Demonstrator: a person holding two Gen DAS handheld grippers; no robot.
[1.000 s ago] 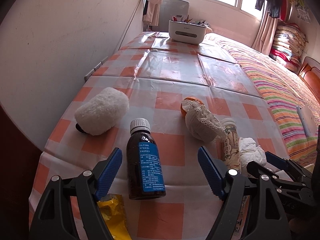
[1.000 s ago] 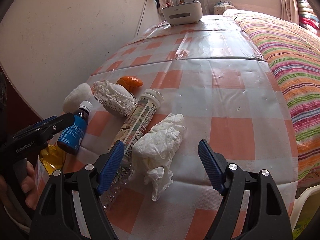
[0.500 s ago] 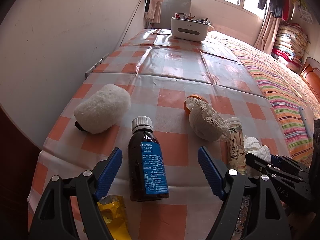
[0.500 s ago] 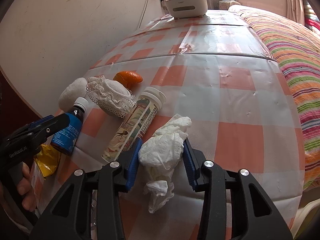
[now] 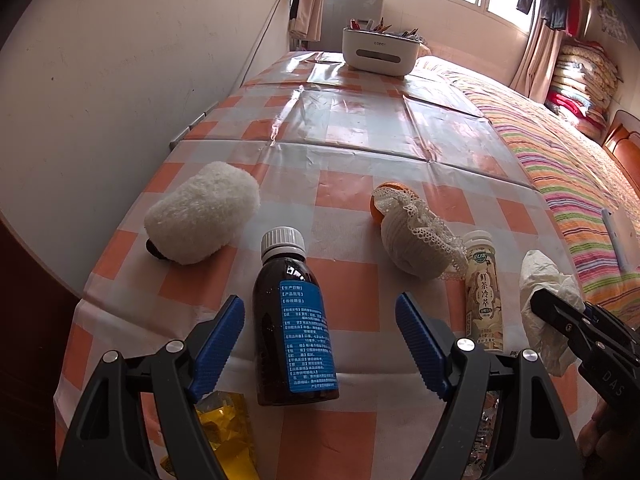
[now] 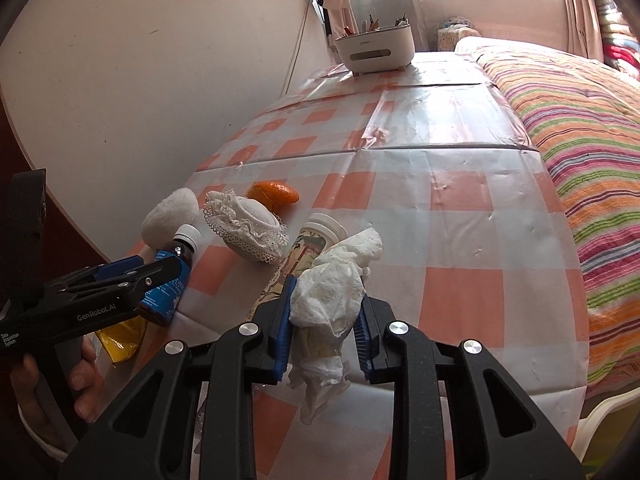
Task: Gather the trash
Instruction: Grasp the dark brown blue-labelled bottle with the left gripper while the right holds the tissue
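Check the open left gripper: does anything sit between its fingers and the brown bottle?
Nothing visible does. The brown bottle lies directly between the left gripper fingers, untouched. The yellow wrapper lies beneath the left finger, off to the side.

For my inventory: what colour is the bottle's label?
Blue label, clearest in the left wrist view.

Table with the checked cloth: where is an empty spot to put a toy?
The middle stretch of the orange-checked table is bare, between the white organiser box and the orange peel. The near end is crowded around the lying dark brown medicine bottle.
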